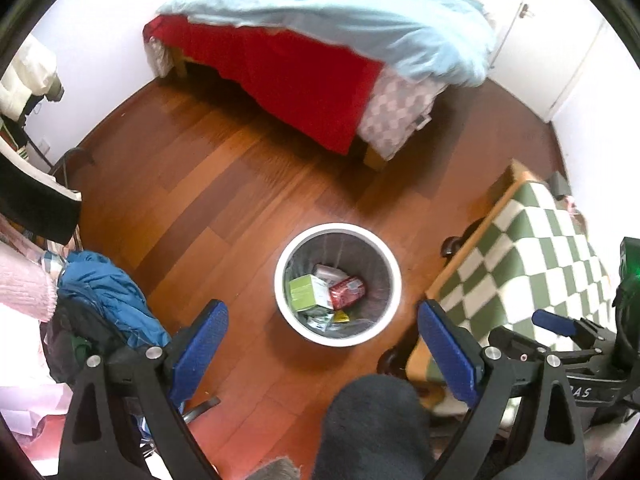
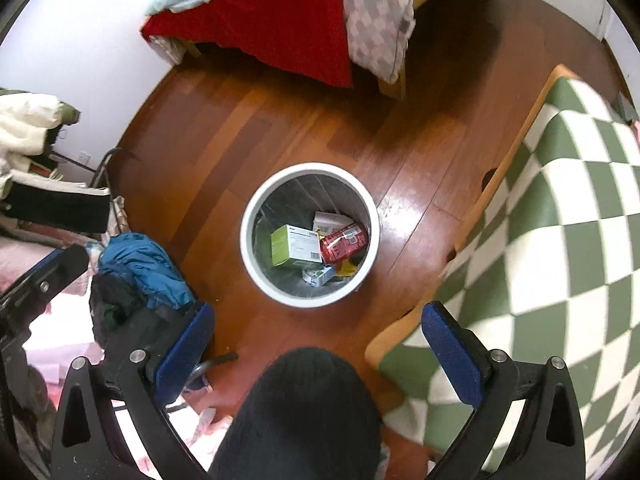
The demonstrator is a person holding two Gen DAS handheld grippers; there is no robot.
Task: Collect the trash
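Observation:
A white round trash bin [image 1: 280,280] stands on the wooden floor; it also shows in the right wrist view [image 2: 248,256]. Inside lie a green box [image 1: 306,292] [image 2: 294,246], a red packet [image 1: 347,291] [image 2: 343,242] and other wrappers. My left gripper [image 1: 324,344] is open and empty, held above and just in front of the bin. My right gripper [image 2: 318,344] is open and empty, also above the bin's near side. The right gripper [image 1: 560,332] shows at the right edge of the left wrist view.
A table with a green-and-white checked cloth [image 2: 560,220] stands to the right. A pile of clothes with a blue garment [image 2: 140,268] lies left. A bed with a red sheet [image 1: 288,76] and light blue blanket is beyond. My dark-clad knee [image 2: 300,412] is below.

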